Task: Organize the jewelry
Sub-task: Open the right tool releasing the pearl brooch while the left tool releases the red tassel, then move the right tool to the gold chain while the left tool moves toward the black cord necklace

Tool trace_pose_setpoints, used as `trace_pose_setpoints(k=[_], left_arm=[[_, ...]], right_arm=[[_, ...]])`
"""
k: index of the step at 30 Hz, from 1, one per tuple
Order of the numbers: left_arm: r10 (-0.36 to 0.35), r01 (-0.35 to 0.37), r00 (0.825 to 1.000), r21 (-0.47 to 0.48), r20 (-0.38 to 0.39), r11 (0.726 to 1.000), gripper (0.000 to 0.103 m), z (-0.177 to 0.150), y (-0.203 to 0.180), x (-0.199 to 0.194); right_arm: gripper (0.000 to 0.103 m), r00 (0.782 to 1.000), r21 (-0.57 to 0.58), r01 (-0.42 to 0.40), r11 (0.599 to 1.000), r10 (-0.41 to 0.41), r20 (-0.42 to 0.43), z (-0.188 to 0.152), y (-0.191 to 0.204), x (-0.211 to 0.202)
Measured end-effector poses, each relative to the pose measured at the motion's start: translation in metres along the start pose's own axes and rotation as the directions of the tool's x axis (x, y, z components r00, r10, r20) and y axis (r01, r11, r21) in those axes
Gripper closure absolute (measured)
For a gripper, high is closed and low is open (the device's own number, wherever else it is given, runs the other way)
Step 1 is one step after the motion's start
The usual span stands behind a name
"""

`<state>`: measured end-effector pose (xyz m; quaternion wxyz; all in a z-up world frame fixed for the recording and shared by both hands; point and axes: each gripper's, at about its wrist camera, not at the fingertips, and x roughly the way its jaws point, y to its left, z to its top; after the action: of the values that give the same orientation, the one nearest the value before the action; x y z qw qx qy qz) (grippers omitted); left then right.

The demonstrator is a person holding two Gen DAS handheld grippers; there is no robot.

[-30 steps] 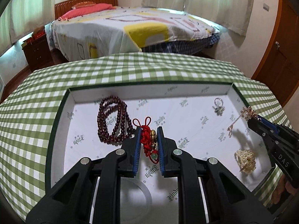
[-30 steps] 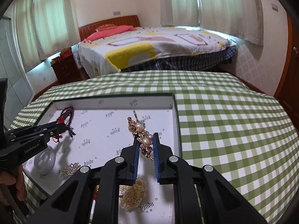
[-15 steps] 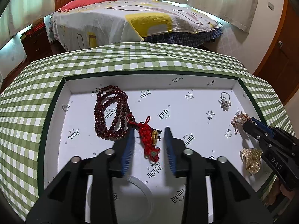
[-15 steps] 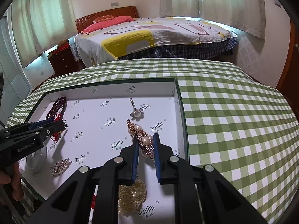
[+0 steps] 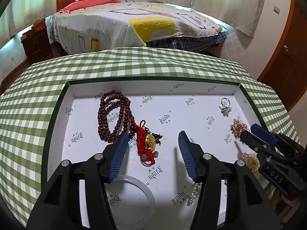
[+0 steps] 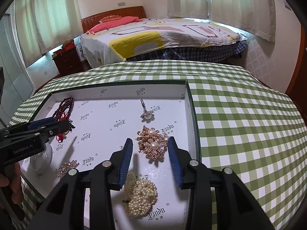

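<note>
On a bench covered in green-and-white check, a shallow white-lined tray with a dark green rim was seen holding all the jewelry. The left claw was held over the tray with its blue-padded fingers spread wide and nothing gripped. Ahead of its left finger and slightly to the left, a coiled string of dark red beads was laid flat, its near end touching a red knotted cord charm with a gold pendant, which was found between the two fingers, closer to the left one. Below the claw, near its base, a pale translucent bangle was lying on the tray floor, and a small rhinestone piece was partly hidden behind the right finger. Far ahead and to the right, a silver ring with a pearl flower was set near the tray's back corner. The right claw was likewise opened wide and empty, and a gold brooch with pearls was placed between its fingers, lying free on the tray, near the right one. Just beneath that claw, a cluster of small cream pearls was resting close to the tray's front edge.
</note>
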<state>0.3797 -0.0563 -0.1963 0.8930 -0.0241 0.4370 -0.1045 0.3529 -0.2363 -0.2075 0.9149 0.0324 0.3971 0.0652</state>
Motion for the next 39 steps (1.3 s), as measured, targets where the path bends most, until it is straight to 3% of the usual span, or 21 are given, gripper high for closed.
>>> trace_pose_setpoints(k=[10, 21, 39], left_arm=[[-0.018, 0.018, 0.999, -0.007, 0.045, 1.0, 0.033, -0.002, -0.001, -0.013], [0.006, -0.009, 0.986, 0.015, 0.168, 1.0, 0.018, -0.004, -0.002, -0.049], [0.056, -0.046, 0.958, -0.041, 0.282, 0.998, 0.017, -0.041, 0.017, -0.125]], right_arm=[[0.055, 1.0, 0.002, -0.006, 1.0, 0.006, 0.018, -0.001, 0.002, -0.006], [0.044, 0.997, 0.0, -0.014, 1.0, 0.014, 0.072, 0.003, 0.007, -0.028], [0.042, 0.991, 0.005, -0.007, 1.0, 0.007, 0.131, -0.023, 0.025, -0.088]])
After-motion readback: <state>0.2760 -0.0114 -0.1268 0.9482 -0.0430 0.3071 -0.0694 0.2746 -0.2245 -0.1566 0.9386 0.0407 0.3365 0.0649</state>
